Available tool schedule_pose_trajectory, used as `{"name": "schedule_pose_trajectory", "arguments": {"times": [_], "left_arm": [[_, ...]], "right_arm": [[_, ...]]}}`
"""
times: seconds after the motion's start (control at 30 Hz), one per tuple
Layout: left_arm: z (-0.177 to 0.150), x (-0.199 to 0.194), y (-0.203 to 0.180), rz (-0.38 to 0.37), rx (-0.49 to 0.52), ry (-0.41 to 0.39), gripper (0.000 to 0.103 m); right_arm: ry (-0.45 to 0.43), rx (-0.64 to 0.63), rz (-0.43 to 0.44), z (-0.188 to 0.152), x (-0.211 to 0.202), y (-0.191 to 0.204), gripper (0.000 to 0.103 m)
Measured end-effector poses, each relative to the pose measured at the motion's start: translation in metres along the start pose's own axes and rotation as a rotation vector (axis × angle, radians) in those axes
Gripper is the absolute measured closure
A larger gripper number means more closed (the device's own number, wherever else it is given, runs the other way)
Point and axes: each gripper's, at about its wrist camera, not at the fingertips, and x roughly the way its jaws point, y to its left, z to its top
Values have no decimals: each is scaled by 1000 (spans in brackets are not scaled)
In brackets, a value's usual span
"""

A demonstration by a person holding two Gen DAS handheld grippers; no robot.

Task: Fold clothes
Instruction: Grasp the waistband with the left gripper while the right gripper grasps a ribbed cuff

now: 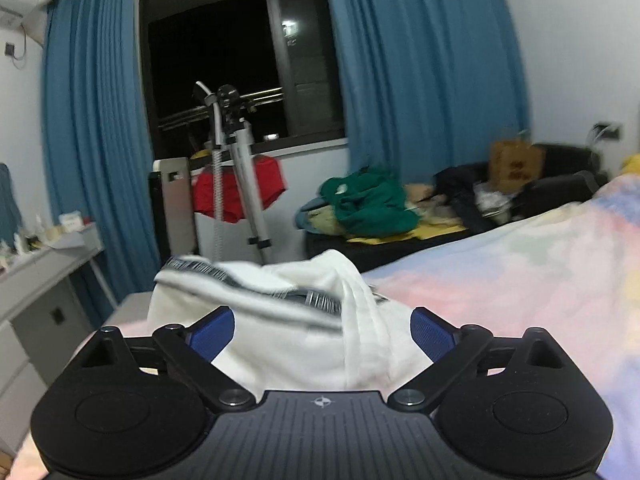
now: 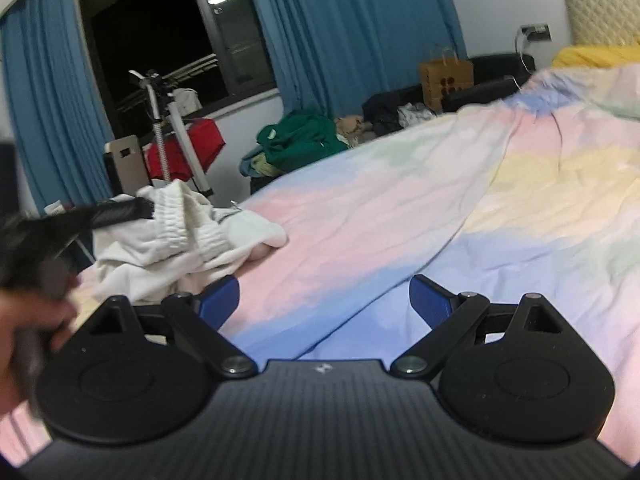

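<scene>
The left gripper points level over the foot of the bed, its 2 blue ribbed pads spread wide at the lower centre of its frame, gripping nothing. Between and beyond them, in the middle of that frame, lies the crumpled white cotton garment with black-and-white patterned trim bands, soft and creased, bunched into a low mound on the pastel tie-dye quilt.

The right gripper also stands wide, its jaws empty, hovering over the smooth pink and blue cloth of the quilt at lower centre. In this view the white garment sits at middle left, showing ribbed elastic cuffs, with the left gripper reaching in as a dark blur against its upper edge; whether they touch cannot be told. The person's left hand is blurred at the left edge.

Behind, in the upper part of both frames, hang pleated blue curtains around a dark window. A green heap of clothes lies right of centre, beside a brown paper bag.
</scene>
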Motion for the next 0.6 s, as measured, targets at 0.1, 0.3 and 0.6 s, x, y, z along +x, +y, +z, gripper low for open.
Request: {"name": "schedule_pose_trajectory", "arguments": {"times": [0.1, 0.3, 0.6], "left_arm": [[4, 48, -24, 139, 80, 18, 10], [9, 85, -41, 208, 174, 32, 41], [24, 10, 26, 193, 69, -37, 68]], "right_arm": [[26, 20, -21, -5, 22, -6, 10], [94, 33, -42, -19, 49, -13, 10], [56, 19, -55, -15, 35, -13, 10]]}}
